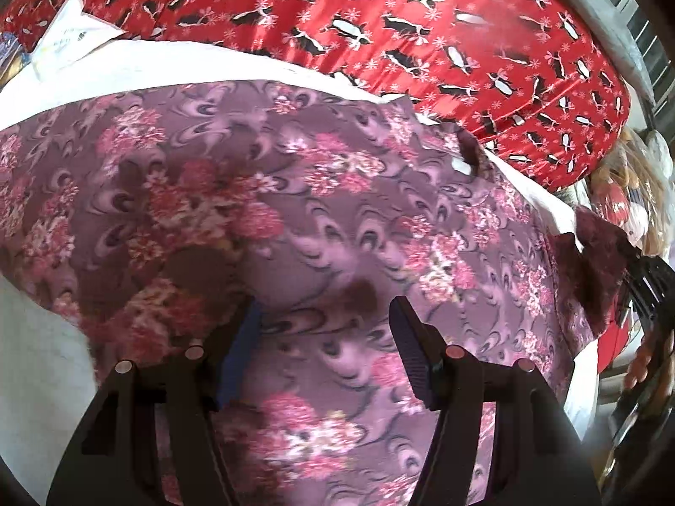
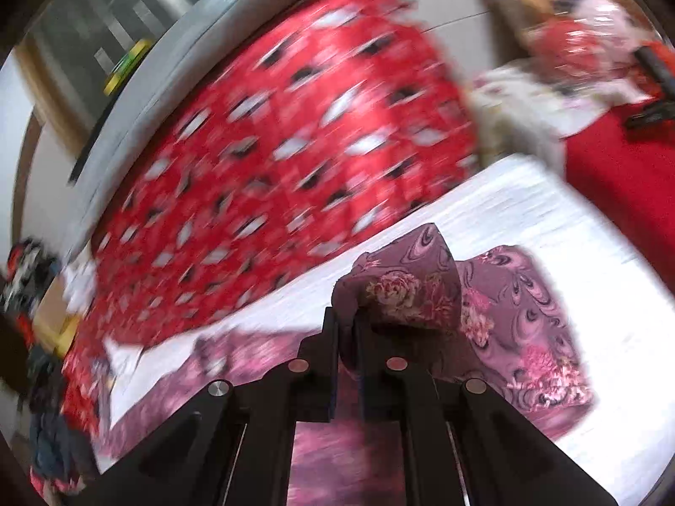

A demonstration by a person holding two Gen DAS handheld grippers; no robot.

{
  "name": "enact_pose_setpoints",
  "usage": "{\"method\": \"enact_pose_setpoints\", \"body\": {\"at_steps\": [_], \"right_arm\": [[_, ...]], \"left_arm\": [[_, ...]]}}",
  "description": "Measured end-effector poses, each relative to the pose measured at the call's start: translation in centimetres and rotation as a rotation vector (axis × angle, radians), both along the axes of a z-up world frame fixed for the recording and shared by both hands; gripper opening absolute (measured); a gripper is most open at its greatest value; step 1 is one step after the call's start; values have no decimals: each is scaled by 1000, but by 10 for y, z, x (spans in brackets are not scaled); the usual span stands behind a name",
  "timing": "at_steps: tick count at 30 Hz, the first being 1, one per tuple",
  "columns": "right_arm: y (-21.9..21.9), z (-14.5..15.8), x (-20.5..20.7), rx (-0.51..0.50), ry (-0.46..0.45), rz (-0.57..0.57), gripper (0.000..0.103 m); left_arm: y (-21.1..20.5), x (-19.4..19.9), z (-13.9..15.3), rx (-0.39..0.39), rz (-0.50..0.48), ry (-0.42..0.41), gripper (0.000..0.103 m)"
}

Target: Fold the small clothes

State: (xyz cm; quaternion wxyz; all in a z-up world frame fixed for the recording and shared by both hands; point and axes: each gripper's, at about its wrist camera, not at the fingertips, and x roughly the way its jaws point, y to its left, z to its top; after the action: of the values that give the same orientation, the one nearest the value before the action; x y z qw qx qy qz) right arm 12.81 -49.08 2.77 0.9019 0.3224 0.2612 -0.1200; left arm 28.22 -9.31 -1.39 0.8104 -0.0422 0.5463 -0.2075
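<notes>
The purple floral garment (image 1: 295,211) lies spread on a white sheet (image 1: 177,59) beside a red penguin-print bedcover (image 1: 422,12). The left hand-held gripper (image 1: 325,316) hovers over it with fingers apart. The right hand-held gripper (image 2: 346,316) pinches a raised fold of the garment's edge.

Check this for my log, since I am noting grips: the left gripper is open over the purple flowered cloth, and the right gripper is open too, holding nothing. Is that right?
Not quite. The right gripper is not open: its jaws are shut on a bunched fold of the purple flowered cloth, as the right wrist view shows. The rest stands: the left gripper is open over the same cloth, as the left wrist view shows.
</notes>
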Motion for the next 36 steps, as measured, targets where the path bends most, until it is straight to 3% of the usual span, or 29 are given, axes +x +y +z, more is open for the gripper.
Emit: {"method": "enact_pose_setpoints", "body": {"at_steps": [7, 10, 15, 17, 20, 22, 26, 29, 32, 33, 34, 35, 36], "right_arm": [[119, -9, 51, -56, 47, 236, 7], [174, -24, 68, -59, 76, 354, 13], [235, -72, 66, 4, 200, 536, 18], [252, -79, 55, -21, 229, 598, 19], [255, -73, 29, -80, 205, 608, 26], [241, -70, 14, -71, 204, 578, 28], [200, -70, -16, -12, 204, 487, 31], [169, -68, -36, 34, 193, 415, 34], [148, -67, -59, 82, 177, 364, 35], [142, -66, -66, 87, 177, 351, 35], [137, -65, -72, 84, 176, 337, 35], [130, -62, -78, 76, 171, 320, 35], [123, -59, -81, 70, 164, 301, 35]], "left_arm": [[24, 5, 5, -82, 11, 38, 62], [31, 6, 8, -147, 4, 53, 62], [28, 4, 11, -265, -49, 90, 62], [20, 1, 11, -297, -90, 106, 62], [6, -6, 11, -307, -133, 103, 64], [-8, -10, 9, -295, -161, 101, 77], [-36, -10, 3, -285, -150, 101, 78], [-58, -7, 6, -260, -92, 47, 78], [-81, 0, 4, -185, -9, -17, 78], [-84, 3, 3, -173, -3, -33, 64], [-87, 4, 5, -159, -3, -54, 16], [-86, 6, 7, -157, -19, -53, 4], [-81, 8, 11, -172, -17, -45, 5]]}}
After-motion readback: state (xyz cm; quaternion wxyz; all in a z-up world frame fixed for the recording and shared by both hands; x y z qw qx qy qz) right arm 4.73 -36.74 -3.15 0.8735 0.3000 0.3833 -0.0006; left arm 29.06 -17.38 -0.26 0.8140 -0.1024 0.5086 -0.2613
